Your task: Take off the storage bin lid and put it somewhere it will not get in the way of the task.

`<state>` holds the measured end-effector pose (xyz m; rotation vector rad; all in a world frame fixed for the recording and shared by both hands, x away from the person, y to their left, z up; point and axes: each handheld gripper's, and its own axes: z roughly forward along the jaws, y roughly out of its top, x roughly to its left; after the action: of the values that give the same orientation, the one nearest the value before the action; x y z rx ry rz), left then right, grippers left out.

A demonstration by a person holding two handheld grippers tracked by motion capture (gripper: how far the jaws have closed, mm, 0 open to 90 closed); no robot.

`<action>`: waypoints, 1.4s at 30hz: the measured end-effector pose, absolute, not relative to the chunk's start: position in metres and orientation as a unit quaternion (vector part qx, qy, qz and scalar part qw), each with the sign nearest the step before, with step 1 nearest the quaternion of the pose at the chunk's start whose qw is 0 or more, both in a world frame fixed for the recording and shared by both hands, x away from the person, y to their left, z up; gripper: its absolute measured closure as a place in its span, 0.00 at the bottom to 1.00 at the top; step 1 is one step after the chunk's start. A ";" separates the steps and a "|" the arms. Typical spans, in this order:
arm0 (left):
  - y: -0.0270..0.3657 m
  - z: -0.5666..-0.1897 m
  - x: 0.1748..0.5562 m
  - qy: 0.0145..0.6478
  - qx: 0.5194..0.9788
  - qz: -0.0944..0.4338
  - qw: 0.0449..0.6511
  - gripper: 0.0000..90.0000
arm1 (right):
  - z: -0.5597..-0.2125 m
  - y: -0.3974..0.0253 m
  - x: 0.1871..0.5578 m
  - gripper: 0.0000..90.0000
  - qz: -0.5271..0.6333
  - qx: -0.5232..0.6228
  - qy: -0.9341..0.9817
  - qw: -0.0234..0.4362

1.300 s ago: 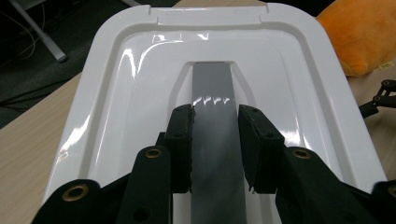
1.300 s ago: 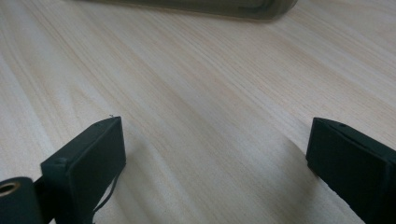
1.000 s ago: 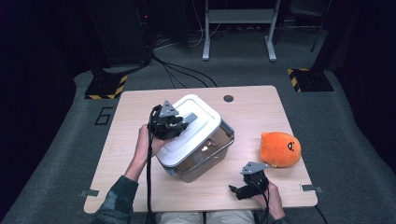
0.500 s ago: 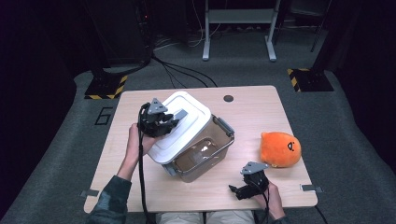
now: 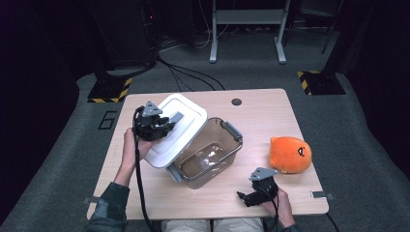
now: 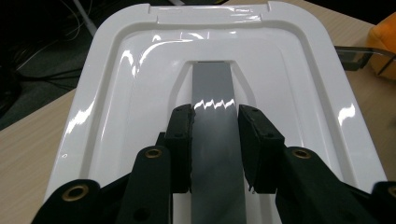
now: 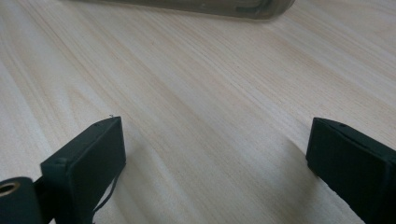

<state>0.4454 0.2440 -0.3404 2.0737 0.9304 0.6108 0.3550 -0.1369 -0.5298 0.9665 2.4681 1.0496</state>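
Note:
A white lid (image 5: pixel 181 121) with a grey handle strip (image 6: pixel 212 88) hangs tilted over the left rim of a clear plastic box (image 5: pixel 208 154), whose top is open. My left gripper (image 5: pixel 155 124) is shut on that handle; in the left gripper view (image 6: pixel 214 140) both jaws pinch the grey strip from either side. My right gripper (image 5: pixel 251 195) rests low on the table near its front edge, right of the box, jaws wide apart over bare wood (image 7: pixel 212 140). The box's bottom edge (image 7: pixel 210 7) lies just beyond it.
An orange plush toy (image 5: pixel 290 154) sits on the wooden table (image 5: pixel 261 116) to the right of the box; its edge also shows in the left gripper view (image 6: pixel 385 42). A round dark hole (image 5: pixel 236 102) marks the table's far side. Cables and stands crowd the floor behind.
My left gripper has lifted the lid off the box and carried it leftward, uncovering the box's inside. The right gripper has stayed where it was.

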 end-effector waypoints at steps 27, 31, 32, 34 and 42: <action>0.297 -0.351 0.455 0.427 0.785 0.260 0.367 0.74 | -0.530 -0.137 0.355 0.04 0.363 0.335 0.857 0.144; 0.303 -0.355 0.458 0.438 0.779 0.259 0.366 0.74 | -0.530 -0.137 0.355 0.04 0.363 0.334 0.858 0.144; 0.304 -0.356 0.459 0.440 0.778 0.260 0.366 0.74 | -0.530 -0.137 0.355 0.04 0.363 0.334 0.858 0.144; 0.308 -0.357 0.460 0.445 0.776 0.258 0.365 0.74 | -0.530 -0.137 0.355 0.04 0.363 0.334 0.858 0.144; 0.318 -0.361 0.462 0.460 0.768 0.264 0.359 0.74 | -0.530 -0.137 0.355 0.04 0.363 0.335 0.857 0.144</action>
<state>0.4619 0.3184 -0.3615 1.9803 1.1876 0.6801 0.3551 -0.1370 -0.5298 0.9643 2.4716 1.0471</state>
